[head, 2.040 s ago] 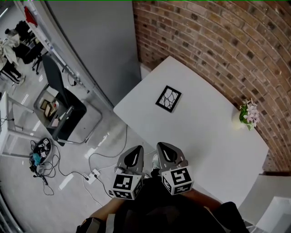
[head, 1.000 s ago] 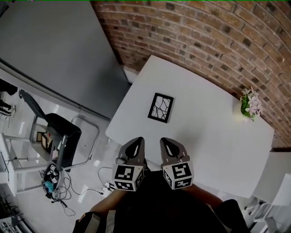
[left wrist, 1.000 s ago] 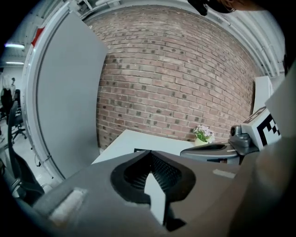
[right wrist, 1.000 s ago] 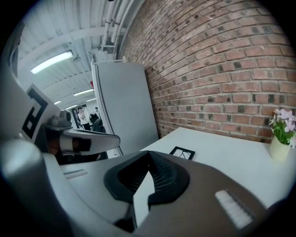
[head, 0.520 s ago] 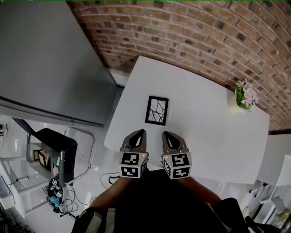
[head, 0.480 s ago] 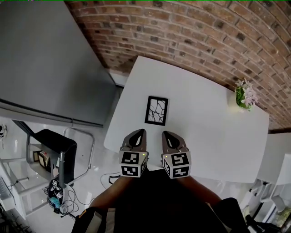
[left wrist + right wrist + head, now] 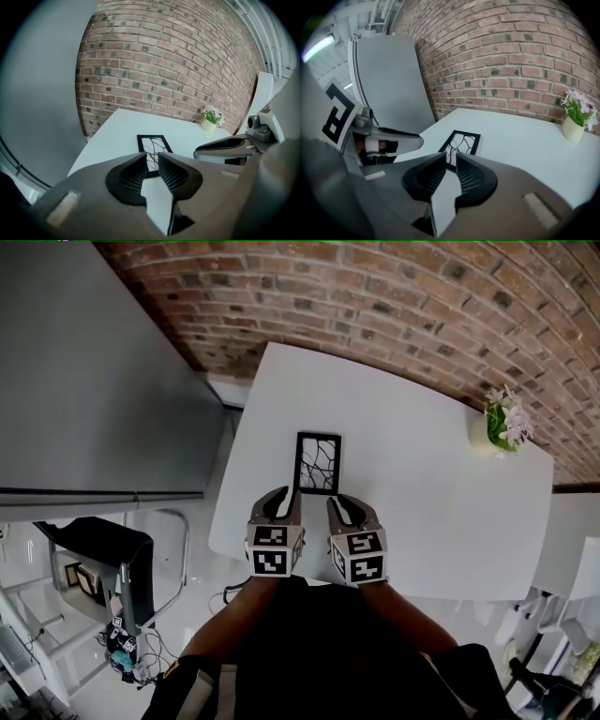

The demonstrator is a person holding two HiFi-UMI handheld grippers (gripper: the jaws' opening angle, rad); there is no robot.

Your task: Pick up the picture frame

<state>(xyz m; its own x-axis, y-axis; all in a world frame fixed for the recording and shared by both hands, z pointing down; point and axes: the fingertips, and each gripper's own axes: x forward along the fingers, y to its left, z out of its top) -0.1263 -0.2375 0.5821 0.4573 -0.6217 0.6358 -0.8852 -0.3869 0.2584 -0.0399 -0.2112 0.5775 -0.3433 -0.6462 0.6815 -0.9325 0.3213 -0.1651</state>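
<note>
A black picture frame [image 7: 318, 463] with a branching line pattern lies flat on the white table [image 7: 422, 484], near its left front part. My left gripper [image 7: 281, 499] and right gripper [image 7: 338, 503] hover side by side over the table's near edge, just short of the frame's near end and not touching it. In the left gripper view the frame [image 7: 153, 144] shows beyond the left gripper [image 7: 152, 157]. In the right gripper view the frame [image 7: 465, 140] lies ahead of the right gripper [image 7: 451, 157]. Both pairs of jaws have just been opening; a narrow gap shows, with nothing between them.
A small pot of pink flowers [image 7: 504, 426] stands at the table's far right corner, against the brick wall [image 7: 394, 296]. A grey panel [image 7: 84, 381] stands left of the table. A black chair [image 7: 103, 554] and cables are on the floor at lower left.
Both grippers have moved forward and down, from short of the table to over its near edge, close to the frame. The head view has swung, so the frame now stands upright in it.
</note>
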